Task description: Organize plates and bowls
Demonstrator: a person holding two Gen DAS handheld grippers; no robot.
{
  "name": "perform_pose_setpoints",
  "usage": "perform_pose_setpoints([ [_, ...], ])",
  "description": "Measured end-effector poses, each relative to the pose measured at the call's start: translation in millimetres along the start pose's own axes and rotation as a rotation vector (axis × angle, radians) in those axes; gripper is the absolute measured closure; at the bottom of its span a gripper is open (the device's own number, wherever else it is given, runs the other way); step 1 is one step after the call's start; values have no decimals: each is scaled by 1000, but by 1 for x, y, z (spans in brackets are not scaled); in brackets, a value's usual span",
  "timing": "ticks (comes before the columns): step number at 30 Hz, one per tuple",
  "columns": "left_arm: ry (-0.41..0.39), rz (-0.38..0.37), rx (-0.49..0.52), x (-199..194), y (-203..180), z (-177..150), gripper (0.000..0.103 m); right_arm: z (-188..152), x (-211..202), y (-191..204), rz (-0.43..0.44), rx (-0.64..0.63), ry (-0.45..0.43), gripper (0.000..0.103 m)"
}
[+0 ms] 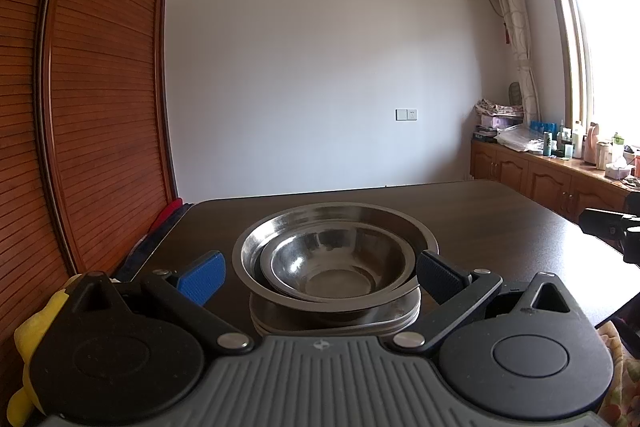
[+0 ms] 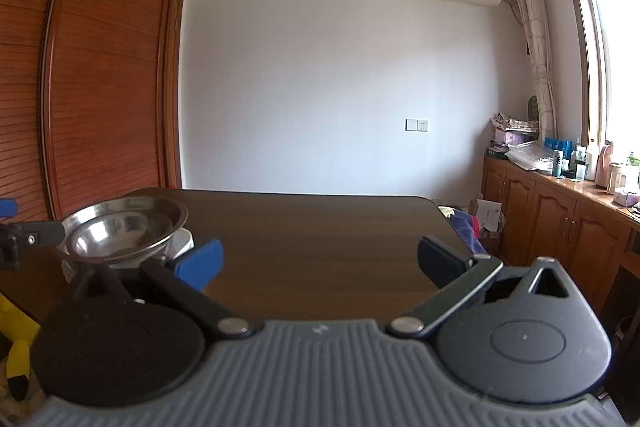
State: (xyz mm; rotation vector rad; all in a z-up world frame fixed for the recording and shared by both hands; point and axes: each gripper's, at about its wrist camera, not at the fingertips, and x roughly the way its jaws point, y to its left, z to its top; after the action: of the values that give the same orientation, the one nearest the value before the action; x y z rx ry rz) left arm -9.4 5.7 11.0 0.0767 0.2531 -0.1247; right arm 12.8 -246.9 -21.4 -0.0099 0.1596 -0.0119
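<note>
A small steel bowl (image 1: 340, 267) sits nested in a larger steel bowl (image 1: 280, 227), and both rest on a stack of plates (image 1: 336, 323) on the dark wooden table (image 1: 480, 219). My left gripper (image 1: 320, 279) is open, its blue pads on either side of the stack's near edge, touching nothing. In the right wrist view the same stack of bowls (image 2: 124, 231) stands at the left on white plates (image 2: 182, 241). My right gripper (image 2: 320, 259) is open and empty over bare table (image 2: 320, 227), to the right of the stack.
A wooden slatted wardrobe (image 1: 100, 107) stands to the left of the table. A low cabinet (image 2: 560, 227) cluttered with bottles runs under the window on the right. A yellow toy (image 1: 32, 339) lies at the near left. The right gripper's body (image 1: 612, 227) shows at the left view's right edge.
</note>
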Motion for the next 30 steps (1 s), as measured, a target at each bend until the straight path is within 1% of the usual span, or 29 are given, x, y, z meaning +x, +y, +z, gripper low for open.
perform_pose_setpoints([
  [30, -5, 5, -1, -4, 4, 3, 0, 0, -1, -8, 1, 9, -6, 0],
])
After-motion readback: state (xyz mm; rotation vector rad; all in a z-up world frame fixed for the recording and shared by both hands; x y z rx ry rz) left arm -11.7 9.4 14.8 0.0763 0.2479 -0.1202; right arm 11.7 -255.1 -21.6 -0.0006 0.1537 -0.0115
